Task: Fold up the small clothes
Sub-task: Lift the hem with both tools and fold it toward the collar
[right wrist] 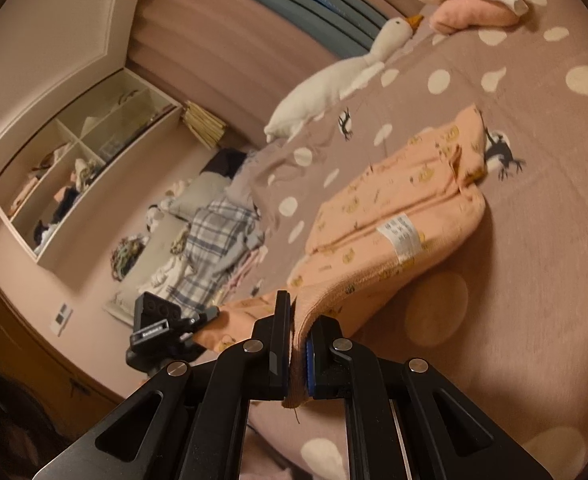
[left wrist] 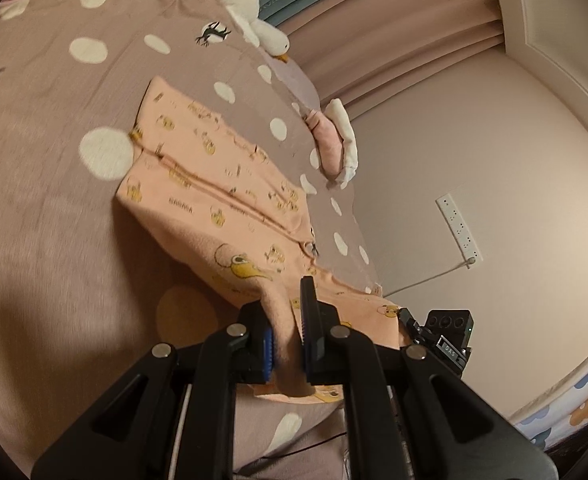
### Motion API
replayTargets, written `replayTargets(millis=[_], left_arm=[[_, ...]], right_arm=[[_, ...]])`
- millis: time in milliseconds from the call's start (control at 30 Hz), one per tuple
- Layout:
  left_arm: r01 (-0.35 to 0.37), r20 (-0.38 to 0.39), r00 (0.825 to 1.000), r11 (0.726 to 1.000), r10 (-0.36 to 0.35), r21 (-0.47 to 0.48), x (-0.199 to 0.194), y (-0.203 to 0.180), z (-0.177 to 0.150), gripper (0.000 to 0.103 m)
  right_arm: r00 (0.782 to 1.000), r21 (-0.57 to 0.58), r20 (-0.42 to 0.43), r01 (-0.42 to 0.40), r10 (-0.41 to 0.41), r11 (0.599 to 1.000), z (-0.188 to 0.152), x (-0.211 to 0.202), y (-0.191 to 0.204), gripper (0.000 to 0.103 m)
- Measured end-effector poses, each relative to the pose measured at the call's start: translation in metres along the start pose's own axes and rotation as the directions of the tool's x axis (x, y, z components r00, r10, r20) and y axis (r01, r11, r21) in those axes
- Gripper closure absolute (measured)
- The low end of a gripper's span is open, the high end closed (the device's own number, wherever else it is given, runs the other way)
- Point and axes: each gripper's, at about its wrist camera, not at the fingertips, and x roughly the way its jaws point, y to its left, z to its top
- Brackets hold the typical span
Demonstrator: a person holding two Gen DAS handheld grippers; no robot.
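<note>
A small peach garment (left wrist: 213, 184) with yellow cartoon prints lies on the brown polka-dot bed cover (left wrist: 53, 220). My left gripper (left wrist: 287, 340) is shut on its near edge, the cloth pinched between the blue pads and lifted off the bed. In the right wrist view the same garment (right wrist: 394, 216) shows a white care label (right wrist: 402, 236). My right gripper (right wrist: 298, 356) is shut on another part of the near edge, also lifted. The far part of the garment rests flat on the bed.
A white plush goose (right wrist: 334, 80) lies at the far side of the bed. Folded pink and white clothes (right wrist: 474, 4) sit beyond the garment. A pile of laundry (right wrist: 213, 232) and a shelf (right wrist: 81, 160) stand off the bed's side. A power strip (left wrist: 460, 228) hangs on the wall.
</note>
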Motion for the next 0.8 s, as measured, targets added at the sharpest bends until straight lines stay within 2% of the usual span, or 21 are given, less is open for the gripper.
replayTargets(millis=[200,400,800], left_arm=[[0.009,0.022,1.0,1.0,-0.009,0.016,0.005,-0.004,0.02,0.095],[0.025,0.051,0.998,1.0,-0.025,-0.006,0.014,-0.001,0.043,0.095],[0.023,0.088,0.996,0.999,-0.02,-0.033,0.041,0.004,0.093,0.095]], right_arm=[[0.999,-0.021,0.036,-0.005,0.005,1.0,0.019,0.002,0.003,0.095],[0.998,-0.038,0.057,0.008,-0.006,0.999,0.04,0.009,0.003,0.095],[0.995,0.005,0.094,0.042,-0.042,0.999,0.082,0.026,-0.018,0.095]])
